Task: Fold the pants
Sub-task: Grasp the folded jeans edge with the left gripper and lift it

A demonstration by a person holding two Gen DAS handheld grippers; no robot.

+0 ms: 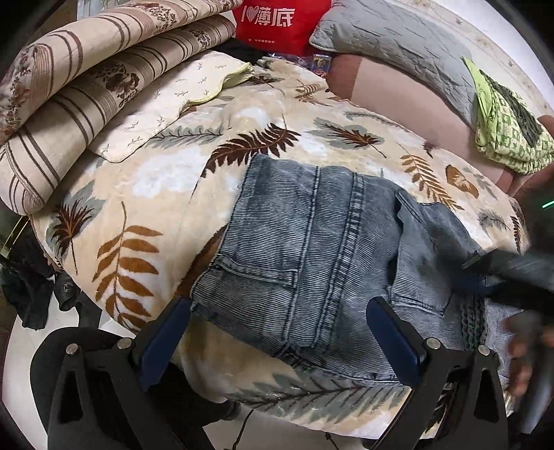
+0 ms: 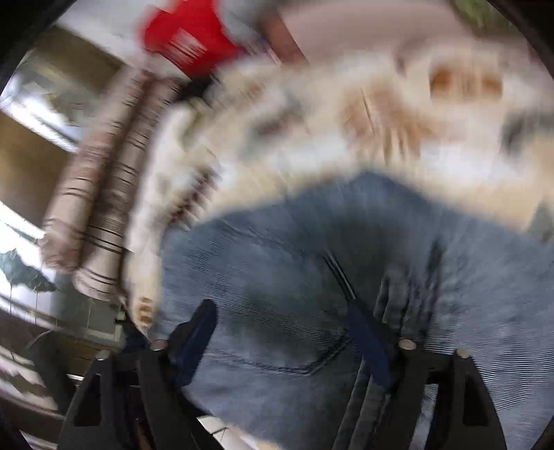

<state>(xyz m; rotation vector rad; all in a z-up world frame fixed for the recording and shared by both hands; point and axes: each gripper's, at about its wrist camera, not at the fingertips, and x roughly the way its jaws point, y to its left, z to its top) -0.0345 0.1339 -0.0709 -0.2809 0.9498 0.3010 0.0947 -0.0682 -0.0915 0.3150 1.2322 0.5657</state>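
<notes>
Faded blue jeans (image 1: 311, 249) lie folded on a leaf-patterned blanket (image 1: 138, 194), back pockets up. My left gripper (image 1: 280, 311) is open, its blue-padded fingers just above the jeans' near edge by the waistband. The right gripper (image 1: 484, 273) shows blurred at the right edge of the left wrist view, over the jeans. In the right wrist view the picture is motion-blurred: the right gripper (image 2: 280, 318) is open over the jeans (image 2: 294, 277), close to a back pocket.
A striped rolled quilt (image 1: 86, 86) and a cream pillow (image 1: 162, 110) lie at the back left. A red bag (image 1: 273, 24), a grey pillow (image 1: 398, 45) and a green cloth (image 1: 505, 128) are at the back. The bed edge and floor (image 1: 27, 346) are near left.
</notes>
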